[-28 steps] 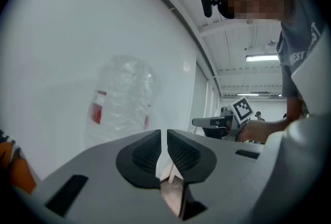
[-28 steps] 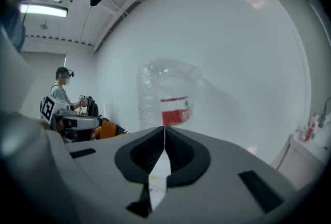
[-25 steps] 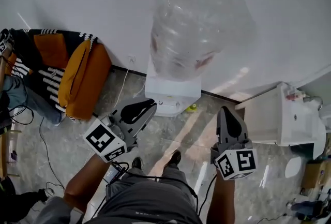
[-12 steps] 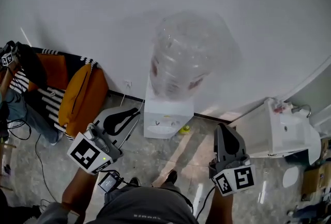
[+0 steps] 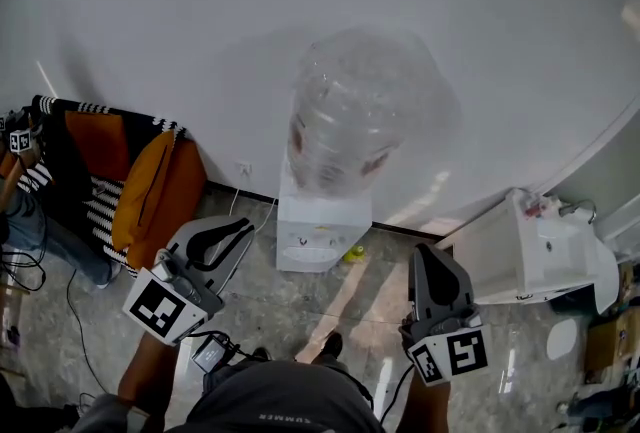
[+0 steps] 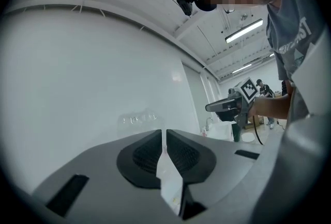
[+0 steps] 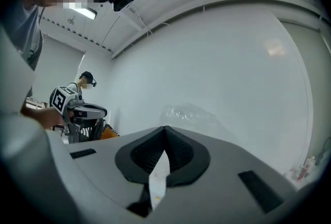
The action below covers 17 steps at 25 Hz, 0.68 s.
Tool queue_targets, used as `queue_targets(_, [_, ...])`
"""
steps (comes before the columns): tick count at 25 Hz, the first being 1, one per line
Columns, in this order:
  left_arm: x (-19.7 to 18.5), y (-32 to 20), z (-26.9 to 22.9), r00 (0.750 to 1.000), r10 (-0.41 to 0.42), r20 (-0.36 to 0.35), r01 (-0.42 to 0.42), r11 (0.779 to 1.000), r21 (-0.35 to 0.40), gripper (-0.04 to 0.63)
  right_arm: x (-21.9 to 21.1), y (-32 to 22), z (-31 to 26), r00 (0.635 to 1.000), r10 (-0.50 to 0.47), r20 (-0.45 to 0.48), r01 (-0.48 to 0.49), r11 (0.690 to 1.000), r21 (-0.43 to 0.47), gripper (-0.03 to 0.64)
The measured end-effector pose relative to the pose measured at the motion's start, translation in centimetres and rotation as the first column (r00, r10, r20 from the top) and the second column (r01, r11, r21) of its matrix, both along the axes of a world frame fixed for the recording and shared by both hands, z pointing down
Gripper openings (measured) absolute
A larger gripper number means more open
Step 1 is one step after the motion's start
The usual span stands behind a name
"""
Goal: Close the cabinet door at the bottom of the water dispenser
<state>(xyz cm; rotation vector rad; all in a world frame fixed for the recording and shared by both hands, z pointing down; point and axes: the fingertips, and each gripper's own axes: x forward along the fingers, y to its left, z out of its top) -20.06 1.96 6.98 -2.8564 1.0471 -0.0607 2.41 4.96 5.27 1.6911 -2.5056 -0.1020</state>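
Hovering short of the water dispenser (image 5: 322,231): left hand-held gripper (image 5: 240,226); right hand-held gripper (image 5: 432,253).

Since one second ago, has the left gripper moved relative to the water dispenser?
Yes. In the head view, the left gripper now lies farther to the left of the water dispenser than before.

The water dispenser (image 5: 322,226) stood against the white wall with a clear bottle (image 5: 350,116) on top. The left gripper (image 5: 238,231) and right gripper (image 5: 432,259) hung before it, touching nothing. An orange bag (image 5: 150,183) lay nearby.
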Motion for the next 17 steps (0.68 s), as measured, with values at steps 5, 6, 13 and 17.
queue_targets(5, [0.2,0.1,0.3,1.000,0.010,-0.001,-0.010,1.000,-0.005,0.041,0.2,0.4,0.2,1.000,0.006,0.004,-0.006,1.000,-0.007,0.028])
queue_targets(6, [0.3,0.1,0.3,1.000,0.011,-0.001,-0.011,1.000,-0.005,0.041,0.4,0.4,0.2,1.000,0.009,0.005,-0.009,1.000,-0.008,0.027])
queue_targets(13, [0.8,-0.1,0.6,1.000,0.017,0.008,-0.017,1.000,-0.012,0.041,1.2,0.4,0.7,1.000,0.023,0.009,-0.023,1.000,-0.020,0.028])
queue_targets(17, [1.2,-0.1,0.8,1.000,0.020,0.014,-0.020,1.000,-0.011,0.041,1.5,0.2,1.0,1.000,0.024,0.010,-0.024,0.999,-0.029,0.028])
